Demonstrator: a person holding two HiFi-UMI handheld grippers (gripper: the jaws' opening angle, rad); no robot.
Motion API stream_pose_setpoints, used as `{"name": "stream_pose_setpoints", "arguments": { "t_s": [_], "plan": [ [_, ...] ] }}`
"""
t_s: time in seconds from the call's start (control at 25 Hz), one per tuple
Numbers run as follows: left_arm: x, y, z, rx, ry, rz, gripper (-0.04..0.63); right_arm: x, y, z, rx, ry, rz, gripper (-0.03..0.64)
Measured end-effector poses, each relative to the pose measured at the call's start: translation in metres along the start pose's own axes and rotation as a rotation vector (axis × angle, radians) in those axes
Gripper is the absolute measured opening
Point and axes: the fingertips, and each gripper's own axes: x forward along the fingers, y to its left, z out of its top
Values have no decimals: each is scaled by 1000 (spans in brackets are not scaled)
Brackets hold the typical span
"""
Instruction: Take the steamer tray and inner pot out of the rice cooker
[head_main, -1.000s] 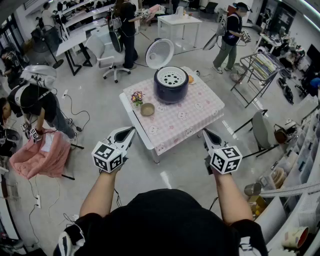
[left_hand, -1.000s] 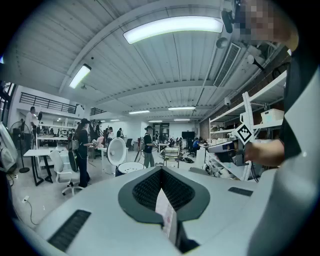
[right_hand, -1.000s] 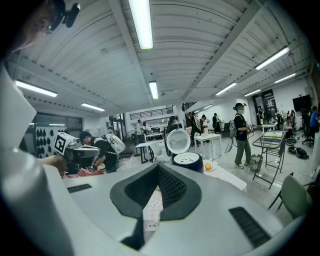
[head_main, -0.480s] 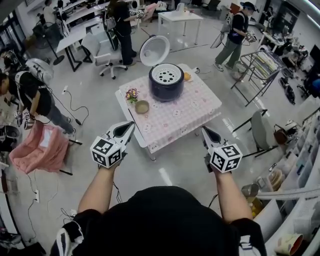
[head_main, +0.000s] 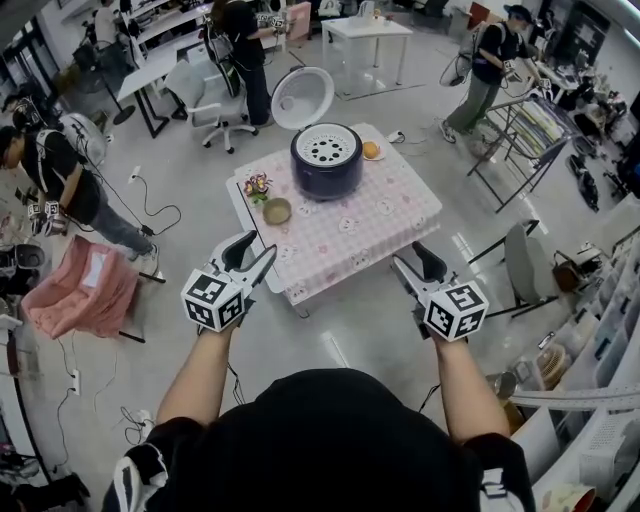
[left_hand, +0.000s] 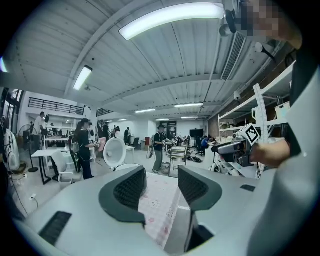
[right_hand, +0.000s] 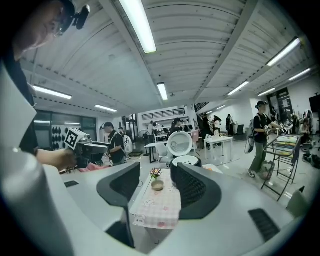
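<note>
Table (head_main: 400, 215), covered in pink checked cloth, stands well apart from the person, who has not yet reached it. Rice cooker (head_main: 326, 172), dark-bodied, sits toward the table's far side with its white lid (head_main: 302, 98) hinged up behind it. Steamer tray (head_main: 327, 150), white and perforated, rests in the cooker's mouth. The inner pot lies beneath the tray and is hidden.

Left gripper (head_main: 255, 250) and right gripper (head_main: 415, 260) are held out level at the near edge of the scene. The jaws of each have just been opening and now stand spread with nothing between them.

Near-left of the cooker stand a small bowl (head_main: 277, 211) and a sprig of flowers (head_main: 258, 186). An orange item (head_main: 371, 150) lies just beside the cooker on its far-right side.

Probable hazards:
- A reach from the near-left could sweep over the bowl and flowers and topple them.
- The tray's thin rim offers little purchase, so a shallow pinch could let it tilt or slip back.
- A nudge to the raised lid could bring it down on the jaws.
- The pot, likely smooth-walled, could swing if gripped on one side only.

Each gripper's cube carries black-and-white square markers, and the cloth bears small cartoon figures. No words or brand can be read anywhere.
</note>
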Motion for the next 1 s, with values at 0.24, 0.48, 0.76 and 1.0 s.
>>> {"name": "stream_pose_setpoints", "arguments": {
  "t_s": [0.24,0.48,0.76,1.0],
  "plan": [
    [16,-16,3,2,1,20,273,-6,-26,-2,-21,14,6,281],
    [28,-30,1,-2,8,35,273,-11,-44,-7,-12,23,25,282],
    [35,-39,-2,0,21,34,275,-13,-50,-12,0,39,51,278],
    [43,-38,-2,-5,23,33,278,-4,-53,-9,12,46,73,278]
  ]
}}
